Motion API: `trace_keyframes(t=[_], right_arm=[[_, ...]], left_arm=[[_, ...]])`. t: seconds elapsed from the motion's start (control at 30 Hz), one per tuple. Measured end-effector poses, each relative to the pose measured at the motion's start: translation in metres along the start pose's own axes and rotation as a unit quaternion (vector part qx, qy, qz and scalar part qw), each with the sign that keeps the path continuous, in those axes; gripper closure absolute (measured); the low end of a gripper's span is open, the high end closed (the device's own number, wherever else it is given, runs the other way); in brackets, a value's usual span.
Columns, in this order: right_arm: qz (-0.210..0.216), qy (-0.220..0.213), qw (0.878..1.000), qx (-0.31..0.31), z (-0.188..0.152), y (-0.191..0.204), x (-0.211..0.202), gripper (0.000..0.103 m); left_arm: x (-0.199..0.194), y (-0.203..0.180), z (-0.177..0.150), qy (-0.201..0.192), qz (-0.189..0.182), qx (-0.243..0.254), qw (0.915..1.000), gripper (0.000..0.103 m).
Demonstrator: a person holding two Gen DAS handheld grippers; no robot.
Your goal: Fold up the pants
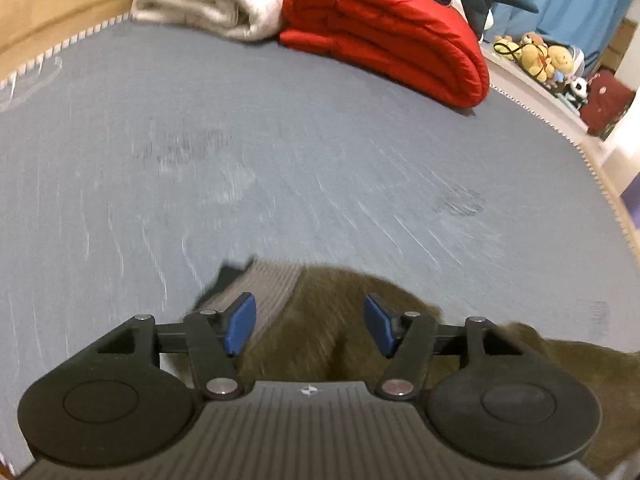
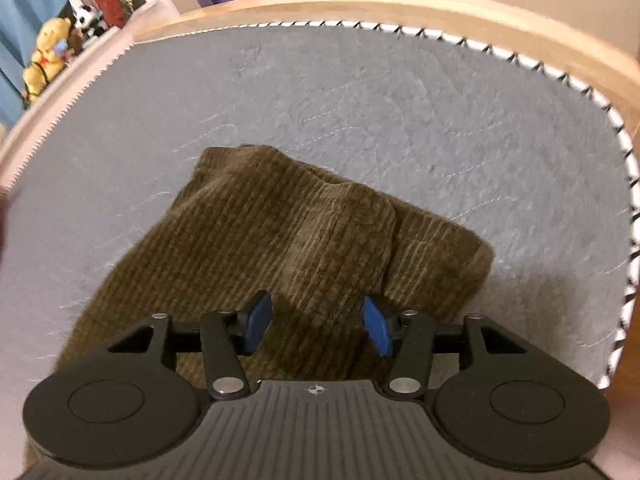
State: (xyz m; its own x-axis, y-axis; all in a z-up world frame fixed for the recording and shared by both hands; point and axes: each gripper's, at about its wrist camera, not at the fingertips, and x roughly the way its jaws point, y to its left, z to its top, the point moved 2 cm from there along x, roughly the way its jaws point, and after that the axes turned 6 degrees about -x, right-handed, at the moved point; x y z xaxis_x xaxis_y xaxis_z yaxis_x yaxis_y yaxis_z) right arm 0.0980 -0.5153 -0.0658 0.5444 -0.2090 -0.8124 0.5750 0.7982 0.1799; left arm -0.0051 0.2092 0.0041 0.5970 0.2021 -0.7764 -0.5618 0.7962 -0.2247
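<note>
Olive-brown corduroy pants (image 2: 300, 220) lie on the grey-blue mattress (image 2: 400, 100), two leg ends stacked and pointing away in the right wrist view. My right gripper (image 2: 317, 320) hovers over them, open, its blue pads (image 2: 258, 318) apart with only cloth below. In the left wrist view the pants (image 1: 340, 312) show at the bottom, with a grey ribbed inner band (image 1: 268, 288) turned up at their left edge. My left gripper (image 1: 310, 322) stands open just above that end, and nothing is pinched between its pads (image 1: 240, 324).
A folded white blanket (image 1: 208, 0) and a folded red quilt (image 1: 384, 36) lie at the mattress's far edge. Plush toys (image 1: 540, 56) line a ledge beyond. A wooden bed frame (image 2: 400, 0) rims the mattress, whose stitched edge (image 2: 600, 100) is close on the right.
</note>
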Motion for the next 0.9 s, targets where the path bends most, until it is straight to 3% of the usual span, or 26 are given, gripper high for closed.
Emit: trace_keyframes(t=[0.13, 0.2, 0.27, 0.37, 0.5, 0.6, 0.73, 0.83, 0.9], right_arm=[[-0.042, -0.066, 0.997, 0.011, 0.005, -0.003, -0.025, 0.063], [-0.024, -0.094, 0.995, 0.007, 0.009, 0.002, -0.038, 0.061], [0.005, -0.114, 0.993, -0.009, 0.008, 0.012, -0.048, 0.061], [0.047, -0.11, 0.992, -0.044, 0.003, 0.031, -0.05, 0.052], [0.092, -0.1, 0.986, -0.1, -0.008, 0.068, -0.053, 0.05], [0.12, -0.1, 0.98, -0.126, -0.011, 0.091, -0.062, 0.049], [0.149, -0.089, 0.973, -0.153, -0.018, 0.114, -0.071, 0.047], [0.165, -0.069, 0.97, -0.167, -0.025, 0.128, -0.068, 0.045], [0.176, -0.052, 0.967, -0.178, -0.031, 0.135, -0.066, 0.044]], left_arm=[[0.026, 0.003, 0.003, 0.004, 0.026, 0.051, 0.9984, 0.028], [0.034, 0.007, 0.008, 0.004, 0.013, 0.054, 0.9984, 0.017], [0.049, 0.01, 0.012, 0.029, -0.001, 0.05, 0.9983, 0.017], [0.073, 0.014, 0.013, 0.059, -0.011, 0.042, 0.9973, 0.013], [0.079, 0.015, 0.015, 0.06, -0.019, 0.044, 0.997, 0.01], [0.081, 0.021, 0.017, 0.055, -0.004, 0.045, 0.9975, 0.01], [0.091, 0.031, 0.012, 0.077, -0.011, 0.024, 0.9967, 0.009], [0.09, 0.032, 0.013, 0.079, -0.018, 0.026, 0.9963, 0.015], [0.083, 0.033, 0.015, 0.07, -0.01, 0.031, 0.997, 0.037]])
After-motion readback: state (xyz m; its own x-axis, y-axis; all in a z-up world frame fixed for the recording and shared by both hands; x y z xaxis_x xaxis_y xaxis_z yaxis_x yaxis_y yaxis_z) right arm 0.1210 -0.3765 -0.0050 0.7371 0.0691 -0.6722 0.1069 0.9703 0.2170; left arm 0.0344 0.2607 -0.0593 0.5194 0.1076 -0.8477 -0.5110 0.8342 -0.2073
